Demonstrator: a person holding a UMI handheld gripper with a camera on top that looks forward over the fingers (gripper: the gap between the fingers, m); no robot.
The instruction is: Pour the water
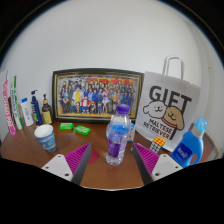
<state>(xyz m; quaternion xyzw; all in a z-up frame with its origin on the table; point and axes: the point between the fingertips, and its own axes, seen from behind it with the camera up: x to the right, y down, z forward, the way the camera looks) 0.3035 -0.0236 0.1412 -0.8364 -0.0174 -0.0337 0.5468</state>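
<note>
Nearest the lens, two black gripper fingers with magenta pads (79, 158) spread wide apart, so the gripper (112, 165) is released and grasps nothing; its opening frames the clear plastic water bottle with a purple label and blue cap (118, 134), which stands upright on the brown wooden table (110, 175) just ahead of the fingertips, apart from both pads, placed as if lined up for a grasp around its ribbed, slightly soft body. Left of the bottle sits a small white paper cup with a blue band (45, 137), the likely place for the water, open side up. Between cup and bottle, further back, lie two small green blocks (74, 127). Behind the bottle leans a dark-framed glossy group photograph (96, 96). Right of the bottle stands a white paper gift bag with stiff handles (170, 105), and in front of that a blue spray bottle (190, 143) and an orange patterned cube (157, 143). Far left of the bottle, slim tubes and bottles (25, 108) stand upright against the wall
</note>
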